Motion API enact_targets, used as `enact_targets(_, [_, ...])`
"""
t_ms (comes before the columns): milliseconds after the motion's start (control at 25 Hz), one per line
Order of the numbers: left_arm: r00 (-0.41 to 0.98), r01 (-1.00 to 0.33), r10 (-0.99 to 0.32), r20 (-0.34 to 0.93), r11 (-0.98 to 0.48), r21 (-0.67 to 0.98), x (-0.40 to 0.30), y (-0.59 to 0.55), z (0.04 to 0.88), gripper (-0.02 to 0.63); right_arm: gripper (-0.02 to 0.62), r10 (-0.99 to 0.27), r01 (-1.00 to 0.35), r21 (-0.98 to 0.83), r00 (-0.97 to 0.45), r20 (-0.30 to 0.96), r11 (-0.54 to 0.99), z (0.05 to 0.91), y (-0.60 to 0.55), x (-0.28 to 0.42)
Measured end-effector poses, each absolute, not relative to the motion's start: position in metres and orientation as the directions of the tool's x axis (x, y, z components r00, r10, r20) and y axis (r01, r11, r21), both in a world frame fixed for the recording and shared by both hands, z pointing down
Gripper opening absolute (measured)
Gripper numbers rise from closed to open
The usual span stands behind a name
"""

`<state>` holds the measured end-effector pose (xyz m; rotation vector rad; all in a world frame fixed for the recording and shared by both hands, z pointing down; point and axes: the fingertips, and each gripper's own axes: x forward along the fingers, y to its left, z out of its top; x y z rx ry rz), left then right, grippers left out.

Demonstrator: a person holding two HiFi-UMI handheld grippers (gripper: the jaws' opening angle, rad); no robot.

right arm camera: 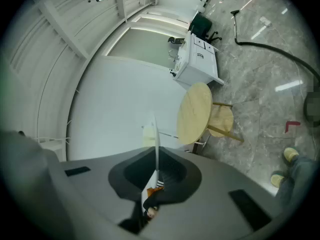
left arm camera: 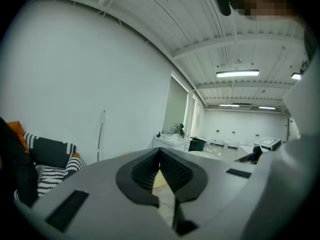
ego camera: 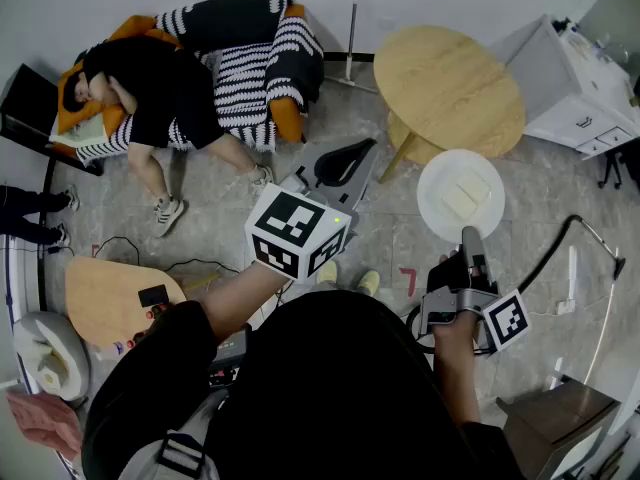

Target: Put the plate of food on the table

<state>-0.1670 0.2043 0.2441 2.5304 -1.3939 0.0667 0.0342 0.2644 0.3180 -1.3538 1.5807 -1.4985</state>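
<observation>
A white plate [ego camera: 440,183] with pale slices of food [ego camera: 465,198] hangs level above the floor. My right gripper [ego camera: 470,234] is shut on its near rim. In the right gripper view the plate [right arm camera: 156,139] shows edge-on between the pads of my right gripper [right arm camera: 156,176]. The round wooden table [ego camera: 450,83] stands just beyond the plate and shows again in that view as the wooden table [right arm camera: 195,114]. My left gripper [ego camera: 350,156] is held at centre, shut and holding nothing. The left gripper view shows the left gripper [left arm camera: 160,156] pointing at the white wall.
A person [ego camera: 160,93] lies on a striped sofa [ego camera: 265,63] at the back left. A white cabinet [ego camera: 580,93] stands right of the table, with a stool [ego camera: 408,140] tucked under it. A low wooden table [ego camera: 105,298] is at my left. A black cable [ego camera: 560,243] runs across the floor.
</observation>
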Motion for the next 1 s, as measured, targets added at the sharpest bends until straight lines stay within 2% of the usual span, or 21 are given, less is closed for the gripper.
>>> enact_targets(200, [0.634, -0.773, -0.757, 0.155, -0.615, 0.155, -0.144, 0.202, 0.233, 0.008, 0.017, -0.93, -0.283, -0.952, -0.304, 0.207, -0.12, 0.314, 0.261, 0.041])
enact_targets(480, [0.629, -0.776, -0.767, 0.128, -0.608, 0.17, -0.13, 0.197, 0.227, 0.008, 0.017, -0.936, -0.291, -0.95, -0.293, 0.197, -0.109, 0.311, 0.255, 0.054])
enact_targets(1000, [0.638, -0.769, -0.755, 0.154, -0.616, 0.167, -0.135, 0.203, 0.234, 0.008, 0.017, -0.941, -0.285, -0.951, -0.274, 0.199, -0.119, 0.31, 0.263, 0.054])
